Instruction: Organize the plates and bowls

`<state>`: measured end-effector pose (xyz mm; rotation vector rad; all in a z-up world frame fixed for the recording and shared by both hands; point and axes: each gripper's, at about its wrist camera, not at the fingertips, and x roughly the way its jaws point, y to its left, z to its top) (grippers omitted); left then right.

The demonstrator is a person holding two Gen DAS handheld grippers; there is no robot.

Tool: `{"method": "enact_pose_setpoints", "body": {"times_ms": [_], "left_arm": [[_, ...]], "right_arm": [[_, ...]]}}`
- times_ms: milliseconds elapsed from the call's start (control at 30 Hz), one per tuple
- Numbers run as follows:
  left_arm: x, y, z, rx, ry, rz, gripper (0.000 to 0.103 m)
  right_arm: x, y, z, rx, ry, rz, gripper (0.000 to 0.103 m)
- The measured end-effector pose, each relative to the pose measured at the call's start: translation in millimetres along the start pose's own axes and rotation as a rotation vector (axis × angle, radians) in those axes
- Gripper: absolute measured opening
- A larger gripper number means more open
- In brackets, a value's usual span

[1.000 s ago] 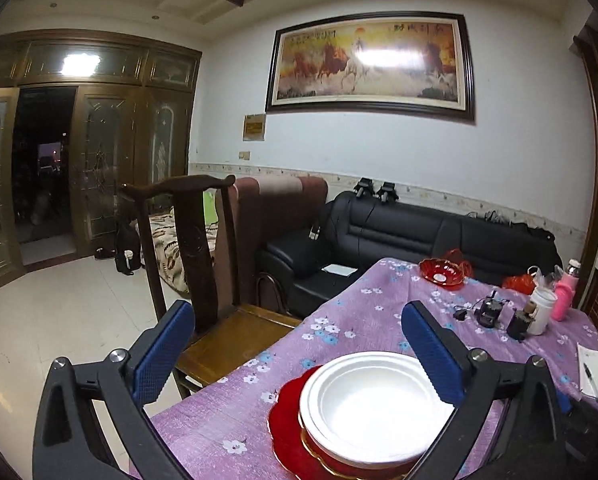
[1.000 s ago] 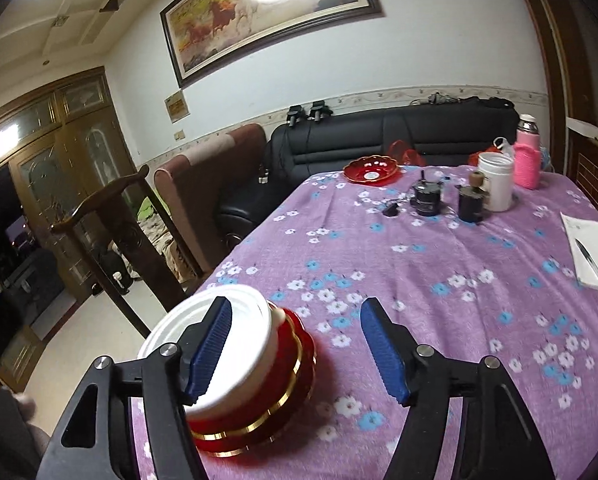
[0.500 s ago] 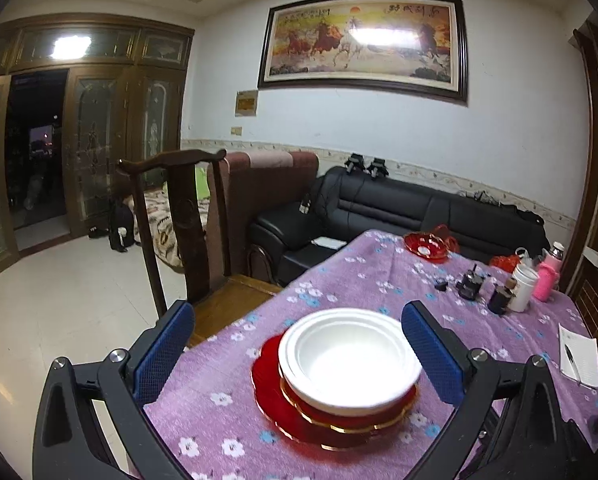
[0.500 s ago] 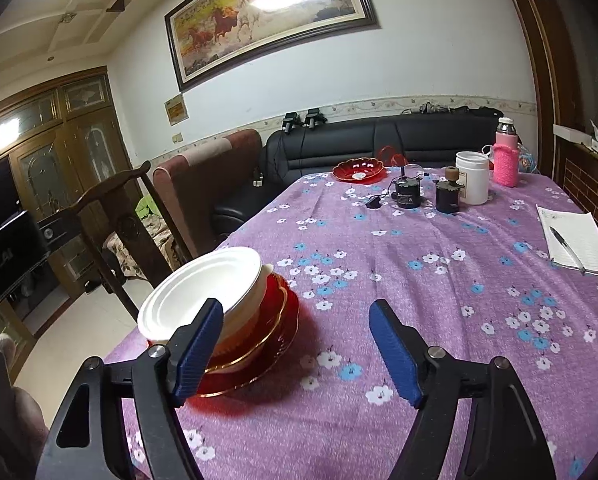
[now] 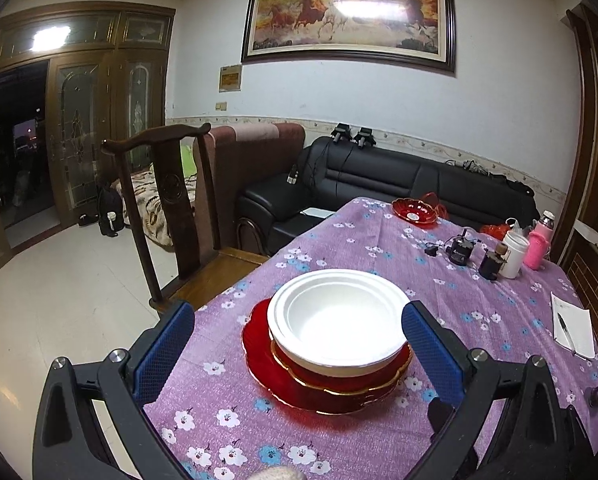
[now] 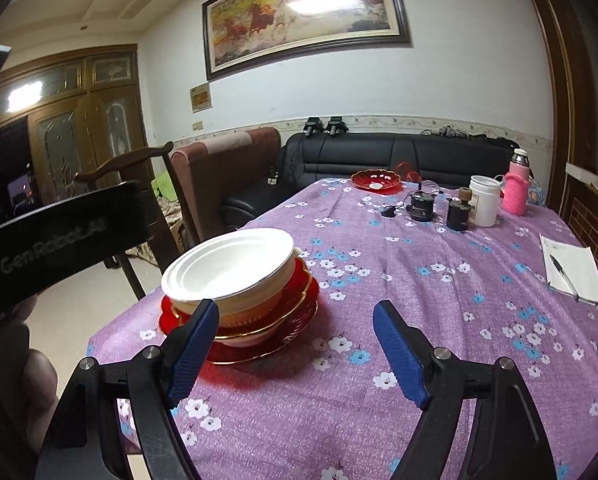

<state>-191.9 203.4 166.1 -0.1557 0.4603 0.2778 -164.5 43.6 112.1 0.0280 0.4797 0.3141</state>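
Left gripper [image 5: 295, 336] wide open, nothing gripped; blue pads flank the dish stack without touching. Right gripper [image 6: 297, 350] jaws opening, nothing between them, stack just left of it. White bowl [image 5: 337, 322] sits atop red gold-rimmed plates [image 5: 319, 386] near the table's [image 6: 439, 292] front-left edge. Another red dish [image 6: 376, 181] at far end.

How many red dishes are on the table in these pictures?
3, maybe more hidden. Two sit under the white bowl in the near stack: a wide red plate at the bottom and a gold-rimmed red bowl above it. One red dish stands alone at the far end.
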Motion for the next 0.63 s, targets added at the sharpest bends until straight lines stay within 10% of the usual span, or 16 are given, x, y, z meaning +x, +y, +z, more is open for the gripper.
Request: {"method": "enact_pose_setpoints", "body": {"times_ms": [633], "left_arm": [[41,7,-7,-0.002,0.094,0.003,0.103]], "right_arm": [[32,0,-6,-0.016,0.075,0.009,0.085]]}}
